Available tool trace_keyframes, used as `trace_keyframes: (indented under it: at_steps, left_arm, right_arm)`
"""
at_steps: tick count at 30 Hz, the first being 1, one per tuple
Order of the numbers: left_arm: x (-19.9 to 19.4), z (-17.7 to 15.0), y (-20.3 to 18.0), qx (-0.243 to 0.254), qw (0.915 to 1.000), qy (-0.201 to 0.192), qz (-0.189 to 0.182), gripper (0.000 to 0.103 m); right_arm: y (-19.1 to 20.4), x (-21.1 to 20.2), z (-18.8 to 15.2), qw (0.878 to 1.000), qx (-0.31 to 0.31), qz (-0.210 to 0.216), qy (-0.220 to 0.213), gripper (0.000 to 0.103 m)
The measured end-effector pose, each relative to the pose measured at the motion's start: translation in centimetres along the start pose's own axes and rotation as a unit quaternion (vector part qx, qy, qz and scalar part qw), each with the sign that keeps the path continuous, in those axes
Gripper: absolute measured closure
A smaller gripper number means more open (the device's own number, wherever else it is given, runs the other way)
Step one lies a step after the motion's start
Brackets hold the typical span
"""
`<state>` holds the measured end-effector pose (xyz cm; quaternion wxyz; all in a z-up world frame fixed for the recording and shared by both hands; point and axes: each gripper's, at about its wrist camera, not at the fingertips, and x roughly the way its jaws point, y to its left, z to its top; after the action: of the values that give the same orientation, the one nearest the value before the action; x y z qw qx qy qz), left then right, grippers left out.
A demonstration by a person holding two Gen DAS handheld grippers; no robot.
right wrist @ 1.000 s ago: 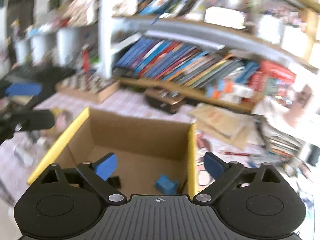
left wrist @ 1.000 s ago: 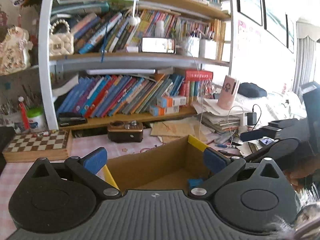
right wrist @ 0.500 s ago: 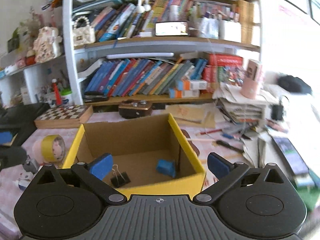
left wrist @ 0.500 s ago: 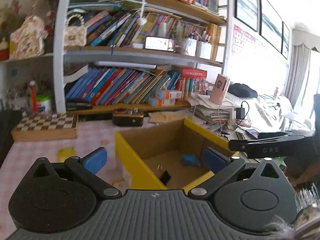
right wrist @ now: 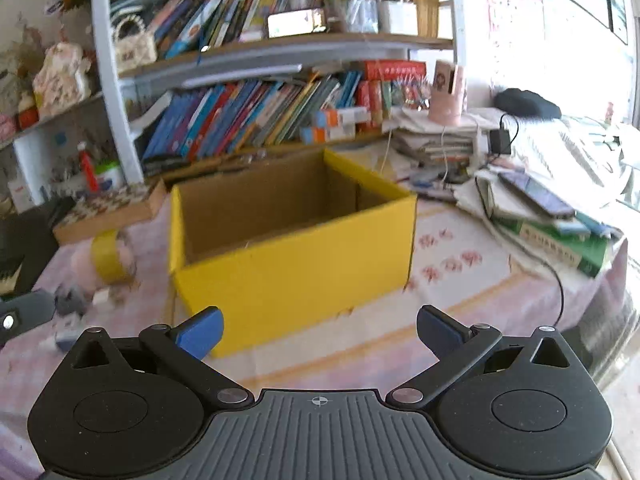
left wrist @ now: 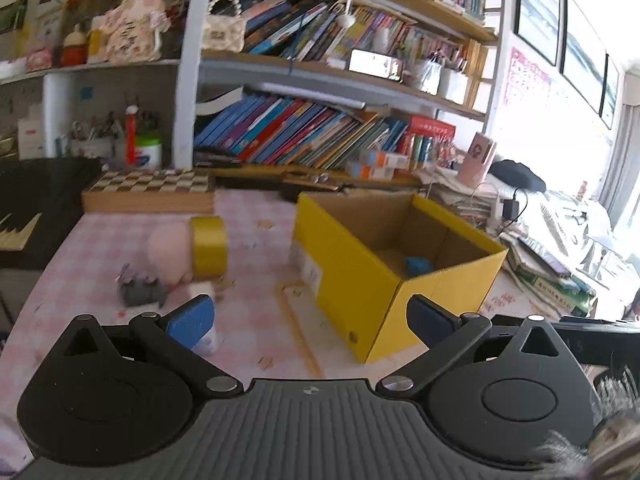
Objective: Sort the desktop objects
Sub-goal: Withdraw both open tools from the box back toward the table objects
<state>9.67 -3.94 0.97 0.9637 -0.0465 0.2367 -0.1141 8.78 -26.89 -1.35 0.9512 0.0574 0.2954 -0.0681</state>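
A yellow cardboard box (left wrist: pixel 360 276) (right wrist: pixel 296 272) stands open on the pink checked tablecloth, with a small blue item (left wrist: pixel 418 266) on its floor. Left of the box lie a yellow tape roll (left wrist: pixel 208 246) (right wrist: pixel 106 258), a pink soft object (left wrist: pixel 168 252) and a small grey object (left wrist: pixel 140 290) (right wrist: pixel 70 300). My left gripper (left wrist: pixel 310 318) is open and empty, held low in front of the box's near corner. My right gripper (right wrist: pixel 318 330) is open too, empty, facing the box's long yellow side. A fingertip of the left gripper shows at the left edge of the right wrist view.
A wooden chessboard box (left wrist: pixel 150 190) lies behind the tape roll. Bookshelves (left wrist: pixel 304 136) full of books rise at the back. Stacked papers, books and cables (right wrist: pixel 536 208) crowd the table right of the box. The table edge (right wrist: pixel 600 320) drops away at the right.
Both grippers have pulled back and down away from the box. The left view swung left, bringing the tape roll and pink object into sight. Both stay open.
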Motion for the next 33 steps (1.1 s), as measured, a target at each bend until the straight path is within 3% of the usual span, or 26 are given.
trace_keyframes:
  at_steps: [9, 20, 28, 33]
  left_arm:
    - [-3.3, -2.3, 2.0, 0.021, 0.9991, 0.029, 0.022, 0.000]
    - [-5.8, -3.8, 5.1, 0.028, 0.9977, 0.049, 0.038, 0.000]
    - [-7.9, -3.9, 6.4, 0.037, 0.9985, 0.021, 0.035, 0.000]
    - [-7.9, -3.7, 8.8, -0.002, 0.9967, 0.029, 0.076, 0.000]
  right_arm:
    - [3.5, -2.0, -2.7, 1.000, -0.014, -0.008, 0.024, 0.000]
    - [8.0, -2.5, -4.4, 0.997, -0.050, 0.034, 0.050, 0.000]
    - [11.5, -2.8, -4.4, 0.991, -0.094, 0.086, 0.043, 0.000]
    - [13.4, -2.7, -4.1, 0.989, -0.115, 0.087, 0.019, 0.000]
